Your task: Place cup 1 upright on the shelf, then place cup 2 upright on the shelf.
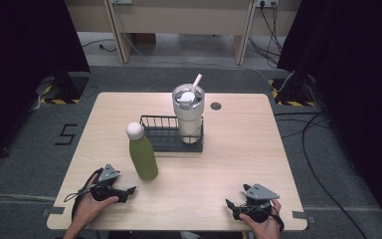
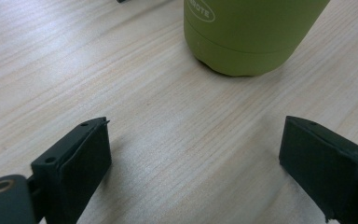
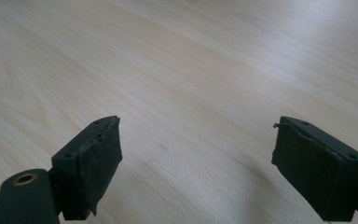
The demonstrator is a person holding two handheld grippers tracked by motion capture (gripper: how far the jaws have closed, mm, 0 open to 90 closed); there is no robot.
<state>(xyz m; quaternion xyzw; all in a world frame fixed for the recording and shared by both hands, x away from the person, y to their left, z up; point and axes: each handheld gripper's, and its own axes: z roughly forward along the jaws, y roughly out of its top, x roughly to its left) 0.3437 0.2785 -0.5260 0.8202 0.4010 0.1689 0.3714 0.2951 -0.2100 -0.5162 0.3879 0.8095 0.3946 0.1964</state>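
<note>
On table's near edge, both grippers rest. Left gripper [image 1: 129, 190] jaws wide apart, empty, aimed at green bottle [image 1: 142, 152] standing just beyond. Right gripper [image 1: 230, 204] jaws apart, empty. Advice: approach level, straddle bottle low, close gently.

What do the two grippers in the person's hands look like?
Both the left gripper and the right gripper are black, each topped by a grey three-cornered plate and trailing a black cable. Their fingers are blocky black pads with worn edges. The forearms show no sleeves.
</note>
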